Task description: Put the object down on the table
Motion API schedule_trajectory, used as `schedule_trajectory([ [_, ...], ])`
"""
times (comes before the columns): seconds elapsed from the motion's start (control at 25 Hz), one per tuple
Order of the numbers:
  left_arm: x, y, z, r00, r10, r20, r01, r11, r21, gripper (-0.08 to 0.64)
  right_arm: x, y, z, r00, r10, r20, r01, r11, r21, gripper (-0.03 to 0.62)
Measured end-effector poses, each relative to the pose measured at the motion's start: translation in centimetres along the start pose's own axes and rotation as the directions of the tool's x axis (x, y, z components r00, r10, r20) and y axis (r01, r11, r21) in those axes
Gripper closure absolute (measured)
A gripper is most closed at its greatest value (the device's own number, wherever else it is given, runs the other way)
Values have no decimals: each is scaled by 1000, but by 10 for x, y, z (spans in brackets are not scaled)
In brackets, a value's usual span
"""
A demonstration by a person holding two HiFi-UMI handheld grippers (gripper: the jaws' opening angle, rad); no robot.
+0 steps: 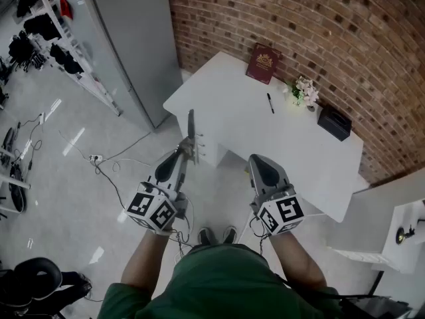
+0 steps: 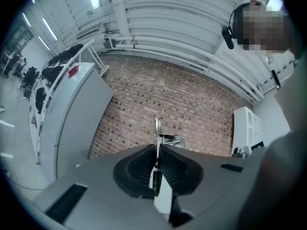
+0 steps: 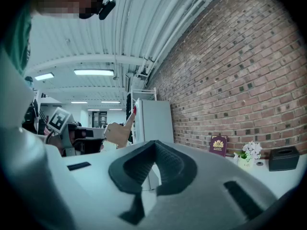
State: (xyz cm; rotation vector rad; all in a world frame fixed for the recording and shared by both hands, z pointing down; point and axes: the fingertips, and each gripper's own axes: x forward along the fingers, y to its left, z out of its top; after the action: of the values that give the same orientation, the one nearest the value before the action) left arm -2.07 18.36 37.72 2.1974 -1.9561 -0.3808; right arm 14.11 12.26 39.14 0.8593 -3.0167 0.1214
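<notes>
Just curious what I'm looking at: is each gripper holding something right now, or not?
Left gripper: closed on a thin metal piece.
Right gripper: closed, holding nothing.

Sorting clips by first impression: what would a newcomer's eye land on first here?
The left gripper, shut on a thin metal object held edge-up near the white table's edge. Next, the brick wall behind the table, with a maroon book standing against it and small flowers beside a black box.
</notes>
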Motion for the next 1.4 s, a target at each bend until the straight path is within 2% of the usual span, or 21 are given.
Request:
schedule_trajectory([
  [0.4,5,-38,-1,999,31,19,-31,999,-8,540,-27,-26,4,998,48,36,-49,999,23,591],
  [0.68,6,-50,2,996,72,45,-72,997,3,540,-30,-43,5,995,78,54,-80,997,22,591],
  [1.0,1,-23,10,988,148,54,-148,989,1,540,-4,-44,-6,994,104,36,-106,993,56,589],
  [1.4,23,33,15,988,139,59,-137,990,-41,540,47,-46,-10,998,66,2,-66,997,42,589],
])
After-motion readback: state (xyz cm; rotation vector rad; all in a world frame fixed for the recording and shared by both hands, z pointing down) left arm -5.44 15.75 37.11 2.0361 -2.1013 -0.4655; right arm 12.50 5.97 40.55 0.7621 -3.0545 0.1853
